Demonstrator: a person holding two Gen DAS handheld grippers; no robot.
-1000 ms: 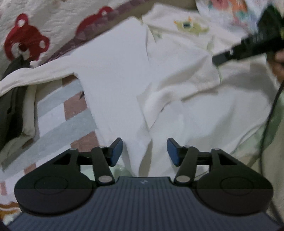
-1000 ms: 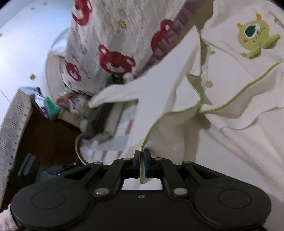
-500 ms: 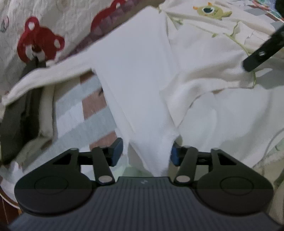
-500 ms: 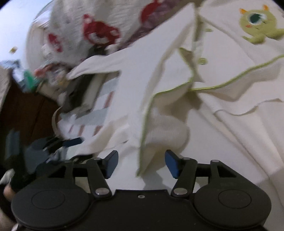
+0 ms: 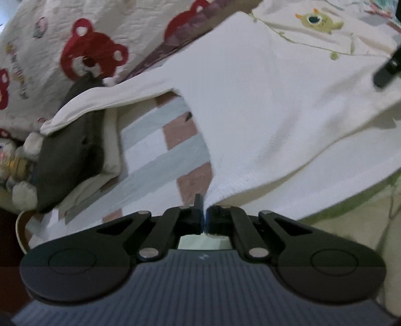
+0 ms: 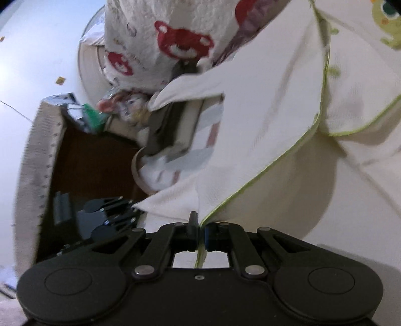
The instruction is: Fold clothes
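You have a cream-white baby garment spread open across the bed, edged in lime-green piping, with a green one-eyed monster patch at its far end. One sleeve stretches out to the left; the near hem is lifted off the striped sheet

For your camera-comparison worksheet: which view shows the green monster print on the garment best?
The left wrist view: the green monster print appears whole there, with its eye and horns, though small and far off. The right wrist view catches only part of it, cut off at the upper right edge.
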